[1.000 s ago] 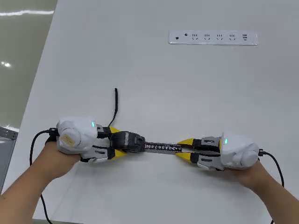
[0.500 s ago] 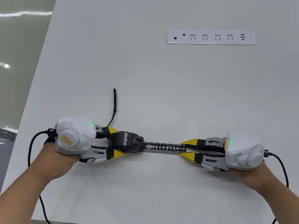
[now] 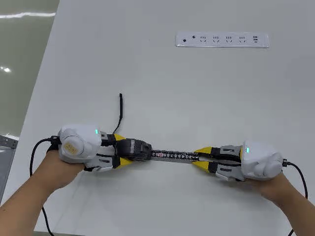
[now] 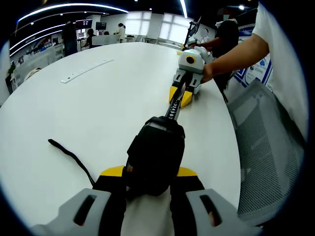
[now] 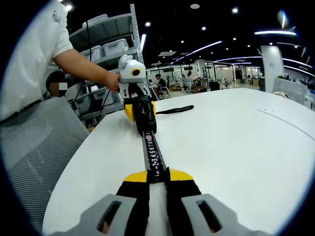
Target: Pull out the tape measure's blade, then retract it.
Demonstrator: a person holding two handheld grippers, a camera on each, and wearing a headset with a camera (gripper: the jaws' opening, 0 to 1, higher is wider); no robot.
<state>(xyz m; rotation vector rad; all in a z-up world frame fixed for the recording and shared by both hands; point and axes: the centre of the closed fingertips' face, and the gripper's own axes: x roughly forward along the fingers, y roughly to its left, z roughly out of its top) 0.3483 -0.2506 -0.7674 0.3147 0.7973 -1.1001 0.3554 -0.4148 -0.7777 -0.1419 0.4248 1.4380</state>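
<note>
Tabletop of plain white (image 3: pixel 197 98) carries the scene, with a long white power strip (image 3: pixel 222 40) lying at its far side. The white-and-yellow right gripper (image 3: pixel 201 157) sits further right than a second ago, its jaws pinched almost closed on the end of the narrow dark numbered blade (image 3: pixel 172 156), so a longer stretch of it lies bare. The white-and-yellow left gripper (image 3: pixel 121 149) has held its place, jaws clamped about the chunky black tape measure case (image 3: pixel 135 149) near the table's front edge. A thin black wrist strap (image 3: pixel 121 110) trails from the case.
</note>
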